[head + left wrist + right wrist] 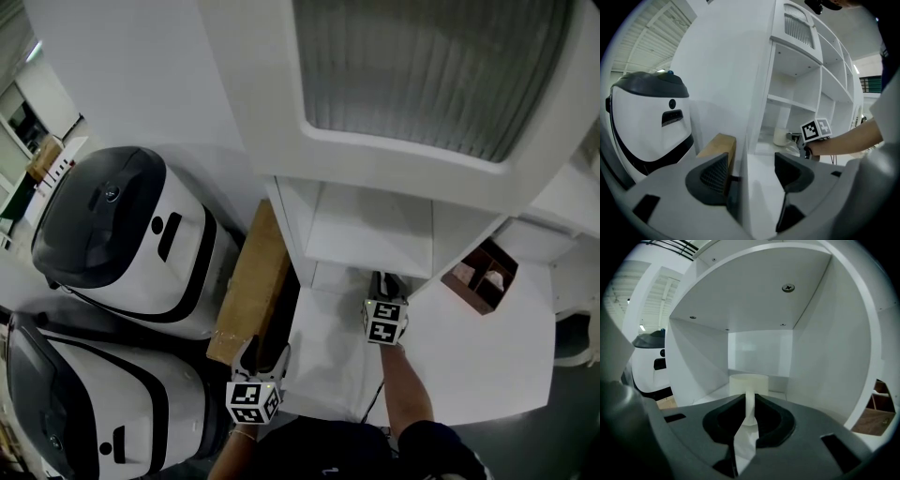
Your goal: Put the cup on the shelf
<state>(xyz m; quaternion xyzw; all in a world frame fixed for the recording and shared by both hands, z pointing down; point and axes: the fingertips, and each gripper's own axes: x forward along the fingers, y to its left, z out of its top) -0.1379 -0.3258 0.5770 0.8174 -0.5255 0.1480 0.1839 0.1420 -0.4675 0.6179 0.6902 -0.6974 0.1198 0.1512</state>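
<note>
A white cup (747,383) is inside the lower compartment of the white shelf (813,357), its base low at the compartment floor. My right gripper (750,409) is shut on the cup's thin handle, which runs upright between the jaws. The left gripper view shows the cup (781,137) in that compartment, with the right gripper (797,139) reaching in from the right. In the head view the right gripper (384,281) points into the shelf (370,230), and the cup is hidden there. My left gripper (750,171) is open at the shelf's left side panel and holds nothing.
Two white-and-black machines (122,234) (84,403) stand at the left. A tan box (248,291) lies between them and the shelf. A brown divided box (483,275) sits on the white counter (469,356) at the right. A ribbed-glass door (431,66) hangs above.
</note>
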